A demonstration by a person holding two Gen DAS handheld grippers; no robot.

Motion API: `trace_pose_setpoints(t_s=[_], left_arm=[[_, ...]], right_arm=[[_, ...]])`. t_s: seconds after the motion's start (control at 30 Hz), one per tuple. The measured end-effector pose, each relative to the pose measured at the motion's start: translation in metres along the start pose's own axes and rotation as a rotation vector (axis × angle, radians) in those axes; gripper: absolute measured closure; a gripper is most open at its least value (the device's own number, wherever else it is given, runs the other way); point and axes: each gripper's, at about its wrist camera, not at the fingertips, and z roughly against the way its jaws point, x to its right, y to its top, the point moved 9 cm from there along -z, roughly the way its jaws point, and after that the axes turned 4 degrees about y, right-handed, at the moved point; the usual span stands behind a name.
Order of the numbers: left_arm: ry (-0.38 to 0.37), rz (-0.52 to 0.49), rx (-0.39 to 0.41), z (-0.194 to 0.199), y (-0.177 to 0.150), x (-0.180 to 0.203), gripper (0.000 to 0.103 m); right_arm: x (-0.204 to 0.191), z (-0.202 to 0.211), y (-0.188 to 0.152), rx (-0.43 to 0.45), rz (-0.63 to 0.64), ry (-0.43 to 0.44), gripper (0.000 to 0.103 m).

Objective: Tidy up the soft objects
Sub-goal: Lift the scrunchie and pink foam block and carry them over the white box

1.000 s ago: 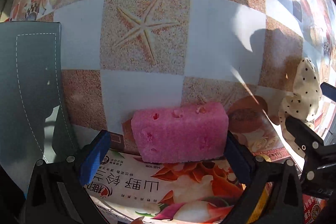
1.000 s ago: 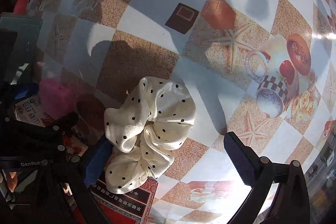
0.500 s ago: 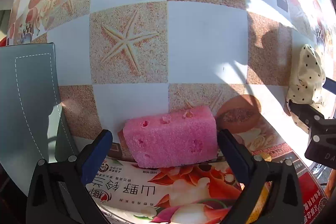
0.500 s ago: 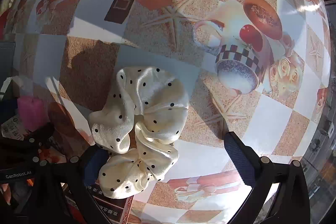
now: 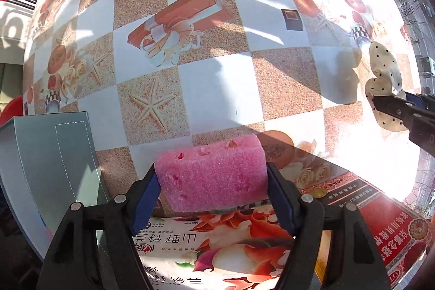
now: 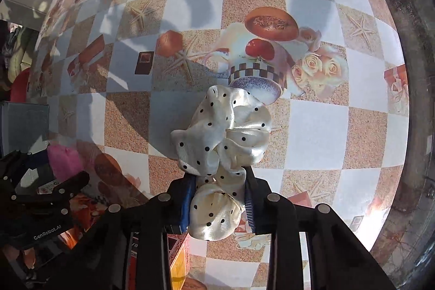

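Observation:
My left gripper (image 5: 212,195) is shut on a pink sponge block (image 5: 209,177), one blue pad on each end, holding it above a printed packet (image 5: 217,243). My right gripper (image 6: 218,199) is shut on a cream satin scrunchie with black dots (image 6: 220,143), lifted above the table. The scrunchie also shows at the right edge of the left wrist view (image 5: 383,80), pinched by the right gripper. The sponge shows faintly at the left of the right wrist view (image 6: 64,159).
A grey box (image 5: 46,167) stands at the left, close to the left gripper. A red printed packet (image 5: 380,214) lies at the lower right. The table wears a checked cloth (image 5: 217,80) with starfish and gift prints. Its far edge is in the right wrist view (image 6: 402,99).
Both grippers have closed, the left on the pink sponge and the right on the scrunchie. Both have lifted, so more of the table shows.

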Motion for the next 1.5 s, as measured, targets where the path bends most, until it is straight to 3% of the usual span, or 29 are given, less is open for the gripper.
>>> trace_pose_setpoints(t_s=[0.3,0.5,0.57,1.03,1.27,1.5], left_arm=[[0.043,-0.138,0.171,0.056,-0.003,0.014,0.026],[0.036,-0.226,0.230,0.071,-0.056,0.015,0.026],[0.025,-0.249,0.241,0.082,-0.077,0.018,0.026],[-0.020,-0.341,0.332,0.110,-0.136,-0.007,0.026],[-0.045,-0.321,0.384,0.123,-0.146,-0.030,0.026],[-0.057,-0.280,0.411,0.126,-0.156,-0.058,0.026]], right_arm=[[0.045,0.034,-0.055,0.052,-0.181,0.029,0.070],[0.057,0.035,-0.101,0.053,-0.276,0.027,0.070],[0.052,0.034,-0.113,0.052,-0.300,0.026,0.070],[-0.010,0.044,-0.189,0.064,-0.381,0.043,0.070],[-0.048,0.040,-0.212,0.050,-0.355,0.050,0.070],[-0.093,0.039,-0.216,0.045,-0.250,0.038,0.070]])
